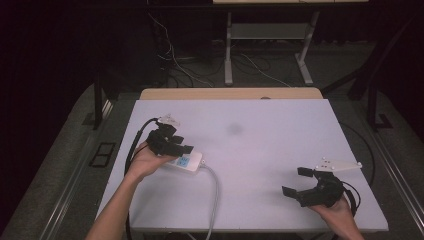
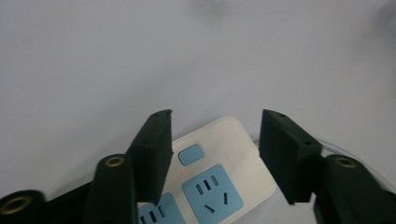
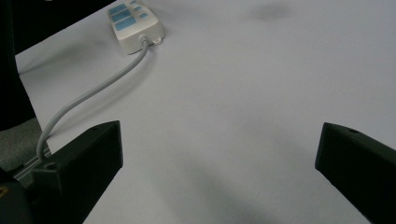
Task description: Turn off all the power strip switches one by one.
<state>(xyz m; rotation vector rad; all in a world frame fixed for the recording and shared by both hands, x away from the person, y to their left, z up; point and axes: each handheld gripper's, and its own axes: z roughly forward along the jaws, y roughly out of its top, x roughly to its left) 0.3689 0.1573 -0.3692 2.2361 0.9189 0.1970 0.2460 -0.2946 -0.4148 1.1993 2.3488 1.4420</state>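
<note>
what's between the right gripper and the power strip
Bare table, crossed only by the power strip's grey cord, seen in the high view; right gripper.

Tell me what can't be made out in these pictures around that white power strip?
- Power strip, high view: the left gripper and hand cover its near end.
- Same strip, left gripper view: the bottom edge cuts it off, and whether the pads press its sides is unclear.
- Its cable, right gripper view: the plug end runs off the table edge.
</note>
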